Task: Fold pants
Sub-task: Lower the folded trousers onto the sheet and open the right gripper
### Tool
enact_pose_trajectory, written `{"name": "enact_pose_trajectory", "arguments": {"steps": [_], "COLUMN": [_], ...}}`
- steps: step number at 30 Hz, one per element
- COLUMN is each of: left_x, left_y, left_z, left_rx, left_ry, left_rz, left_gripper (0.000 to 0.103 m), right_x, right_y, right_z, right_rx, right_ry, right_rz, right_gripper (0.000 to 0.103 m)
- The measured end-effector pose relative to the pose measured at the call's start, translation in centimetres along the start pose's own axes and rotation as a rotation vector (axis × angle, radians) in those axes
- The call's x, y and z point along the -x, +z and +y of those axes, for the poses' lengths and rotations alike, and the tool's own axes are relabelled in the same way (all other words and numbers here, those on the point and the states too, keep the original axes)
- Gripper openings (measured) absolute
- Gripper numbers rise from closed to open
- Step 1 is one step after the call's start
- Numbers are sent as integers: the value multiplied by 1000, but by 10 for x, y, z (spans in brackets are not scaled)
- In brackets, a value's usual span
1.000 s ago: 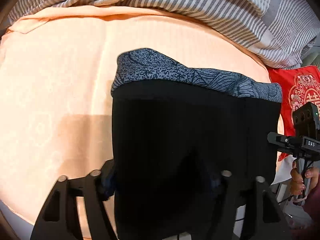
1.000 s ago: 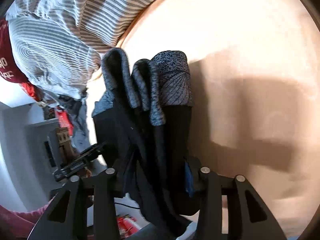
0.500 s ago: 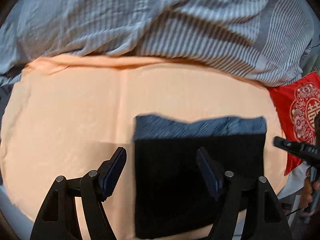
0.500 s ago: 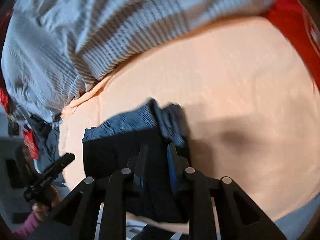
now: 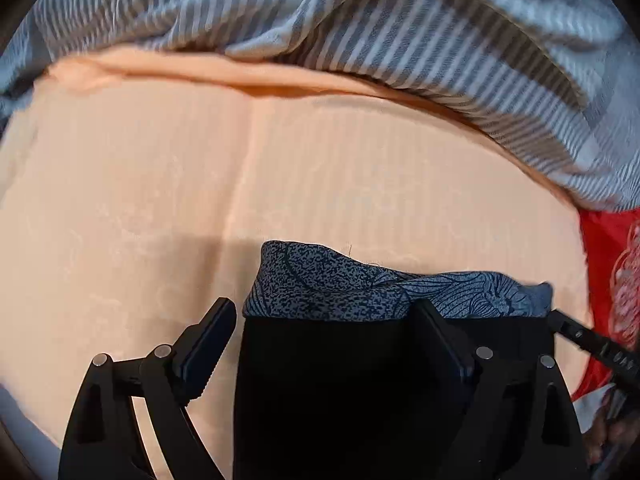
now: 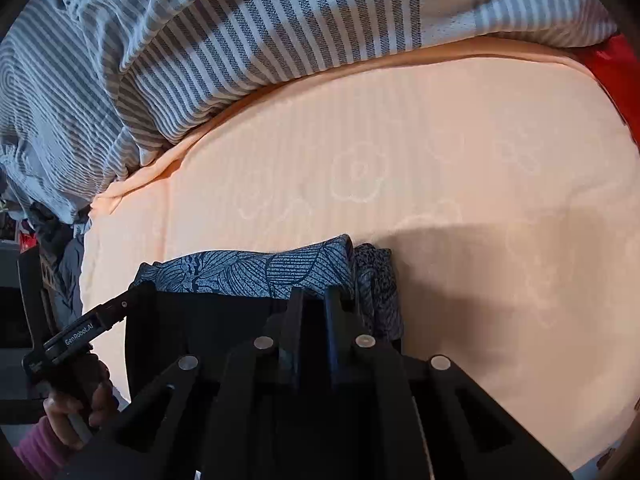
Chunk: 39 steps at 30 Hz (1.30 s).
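The black pants (image 5: 352, 392) with a blue-grey patterned waistband (image 5: 360, 288) lie folded near the front edge of the peach bed sheet (image 5: 200, 184). My left gripper (image 5: 326, 344) is open, its fingers spread over the left part of the pants and holding nothing. My right gripper (image 6: 314, 312) is shut on the pants (image 6: 208, 328) just below the waistband (image 6: 256, 272), at the fold's right end. The other gripper shows at each view's edge.
A grey striped duvet (image 5: 360, 20) is bunched along the far side of the sheet. A red embroidered cloth (image 5: 612, 264) lies to the right. The bed's front edge runs just under both grippers.
The pants hung from both grippers a second ago; they now lie on the sheet. My left gripper has opened and let go. My right gripper stays closed on them.
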<state>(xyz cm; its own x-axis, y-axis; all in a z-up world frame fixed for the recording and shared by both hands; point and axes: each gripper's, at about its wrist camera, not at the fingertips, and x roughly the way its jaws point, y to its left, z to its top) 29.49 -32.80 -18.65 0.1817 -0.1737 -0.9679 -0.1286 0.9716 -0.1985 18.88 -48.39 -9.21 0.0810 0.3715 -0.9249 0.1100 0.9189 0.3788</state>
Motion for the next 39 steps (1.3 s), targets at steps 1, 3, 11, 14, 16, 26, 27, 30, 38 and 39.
{"name": "enact_pose_trajectory", "arguments": {"steps": [1, 3, 11, 14, 16, 26, 27, 30, 38, 39], "left_x": [5, 14, 47, 55, 57, 62, 63, 68, 80, 80], "left_y": [-2, -7, -33, -43, -48, -67, -70, -78, -102, -106], "left_z": [-5, -12, -23, -24, -24, -26, -27, -30, -29, -29], "left_rx": [-22, -60, -106, -123, -138, -179, -184, -211, -250, -256], "left_ry": [15, 37, 101, 110, 113, 115, 117, 139, 122, 122], "left_rz": [-5, -11, -30, -33, -33, -5, -3, 4, 35, 37], "left_gripper": [91, 91, 91, 91, 91, 91, 91, 91, 91, 91], "right_x": [3, 11, 42, 41, 34, 14, 14, 14, 21, 21], "right_y": [-1, -5, -57, -80, -92, -99, -100, -100, -104, -107], "right_z": [0, 2, 11, 16, 17, 21, 23, 24, 20, 22], "right_rx": [-6, -16, -6, 14, 25, 102, 110, 100, 24, 30], "right_ry": [3, 13, -3, -16, -38, -123, -132, -143, -121, -125], "right_rz": [0, -1, 20, 51, 74, 63, 57, 50, 87, 95], "right_gripper": [9, 9, 14, 15, 15, 16, 16, 15, 30, 35]}}
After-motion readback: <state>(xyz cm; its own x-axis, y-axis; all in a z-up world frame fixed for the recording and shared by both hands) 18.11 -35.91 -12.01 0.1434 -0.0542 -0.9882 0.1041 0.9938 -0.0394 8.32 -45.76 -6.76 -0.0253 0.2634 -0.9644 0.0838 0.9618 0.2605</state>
